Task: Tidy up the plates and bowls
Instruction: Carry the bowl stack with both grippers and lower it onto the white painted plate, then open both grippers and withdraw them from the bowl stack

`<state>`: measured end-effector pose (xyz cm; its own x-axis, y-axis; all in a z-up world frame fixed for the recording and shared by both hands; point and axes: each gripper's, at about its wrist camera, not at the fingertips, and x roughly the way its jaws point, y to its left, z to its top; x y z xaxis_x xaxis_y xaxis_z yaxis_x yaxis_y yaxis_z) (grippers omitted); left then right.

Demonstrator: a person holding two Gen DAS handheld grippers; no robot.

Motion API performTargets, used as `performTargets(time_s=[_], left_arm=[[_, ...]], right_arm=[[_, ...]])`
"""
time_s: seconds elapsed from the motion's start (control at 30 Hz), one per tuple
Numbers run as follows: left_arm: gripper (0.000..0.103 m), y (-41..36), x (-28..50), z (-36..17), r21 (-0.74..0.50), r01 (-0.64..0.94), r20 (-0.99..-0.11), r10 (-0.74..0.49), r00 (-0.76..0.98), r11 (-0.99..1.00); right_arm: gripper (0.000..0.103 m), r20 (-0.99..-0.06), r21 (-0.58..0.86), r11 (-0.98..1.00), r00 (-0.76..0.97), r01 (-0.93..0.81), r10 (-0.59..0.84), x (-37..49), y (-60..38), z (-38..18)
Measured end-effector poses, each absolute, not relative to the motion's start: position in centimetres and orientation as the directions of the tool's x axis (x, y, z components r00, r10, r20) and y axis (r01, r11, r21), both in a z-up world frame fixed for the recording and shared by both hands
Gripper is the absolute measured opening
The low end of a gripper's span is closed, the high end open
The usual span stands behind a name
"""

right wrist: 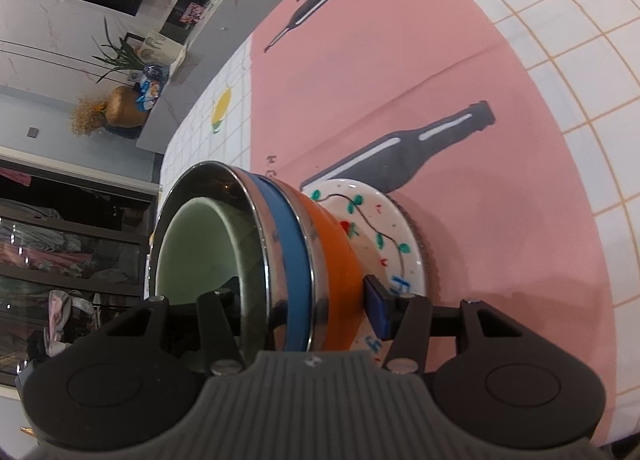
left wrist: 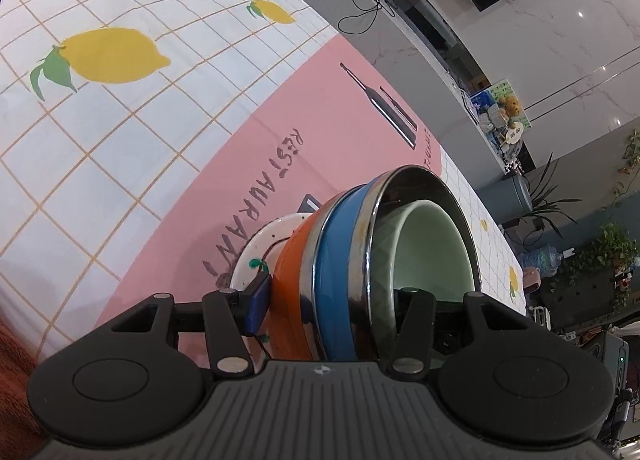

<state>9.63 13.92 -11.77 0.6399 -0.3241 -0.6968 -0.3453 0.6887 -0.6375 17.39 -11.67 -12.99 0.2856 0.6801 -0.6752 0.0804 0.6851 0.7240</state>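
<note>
One counter (left wrist: 120, 164) carries a lemon-print check cloth with one pink mat (right wrist: 460, 140) on it. On the mat sits one stack: a speckled white plate (right wrist: 384, 228) painted with green leaves, then three nested bowls, an orange bowl (right wrist: 340, 260), a blue bowl (right wrist: 294, 256) with a steel rim, and a pale green bowl (left wrist: 432, 244) innermost. Two grippers pinch the stack's rims from opposite sides: the left hand-held gripper (left wrist: 332, 300) and right hand-held gripper (right wrist: 304, 296), though their inner fingers are probably hidden inside the bowls.

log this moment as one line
left gripper: shut on bowl stack | right gripper: shut on bowl stack | under: painted plate
</note>
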Motion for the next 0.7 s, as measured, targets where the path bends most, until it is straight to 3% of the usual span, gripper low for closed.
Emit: performTargets(time_s=[0.3, 0.37, 0.53, 0.7], left_arm=[[0.061, 13.7, 9.9, -12.2, -0.644, -0.343, -0.697, -0.338, 0.633, 0.684], [0.071, 13.7, 10.0, -12.2, -0.634, -0.353, -0.706, -0.328, 0.628, 0.688], [0.081, 13.6, 9.5, -11.2, -0.622, -0.341, -0.689, -0.285, 0.667, 0.705], [0.082, 13.5, 8.6, -9.5, -0.567, -0.339, -0.681, -0.195, 0.706, 0.751]], right_arm=[[0.057, -0.684, 0.713, 0.698, 0.291, 0.072, 0.669, 17.3, -11.7, -12.8], [0.072, -0.669, 0.724, 0.687, 0.308, 0.062, 0.677, 17.1, -11.8, -12.3], [0.077, -0.686, 0.681, 0.732, 0.346, -0.003, 0.640, 16.4, -11.5, -10.3], [0.078, -0.700, 0.634, 0.772, 0.387, -0.048, 0.600, 15.4, -11.5, -8.6]])
